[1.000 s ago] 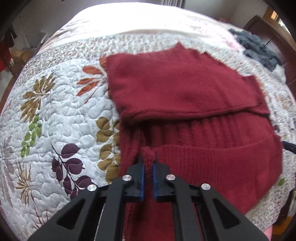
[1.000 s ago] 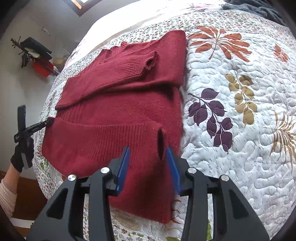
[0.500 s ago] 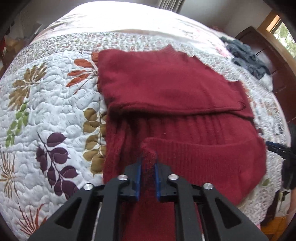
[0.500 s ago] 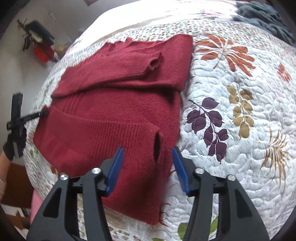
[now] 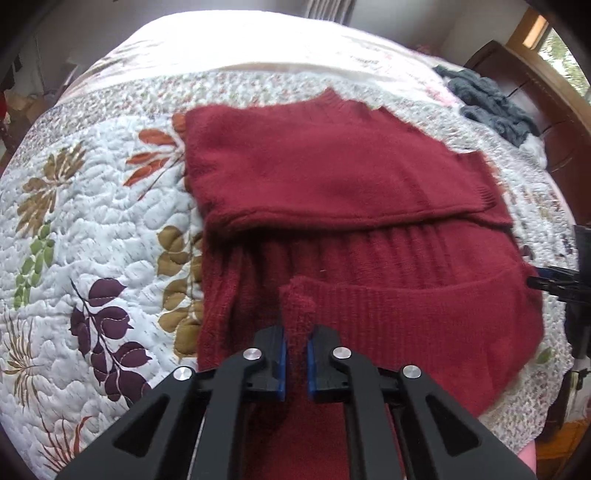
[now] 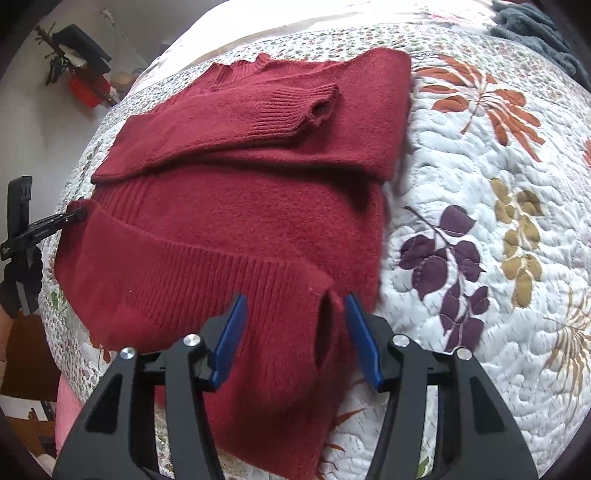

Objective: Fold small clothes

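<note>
Right gripper [image 6: 295, 336] wider now around half-folded red sweater [image 6: 240, 206]'s ribbed hem.

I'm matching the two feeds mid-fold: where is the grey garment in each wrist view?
Left wrist view: grey garment at upper right, on the bed's far edge beyond the sweater.
Right wrist view: grey garment at the top right corner, partly cut off by the frame.
Shared landmark: the orange leaf print on the quilt beside the sweater's folded top.
</note>
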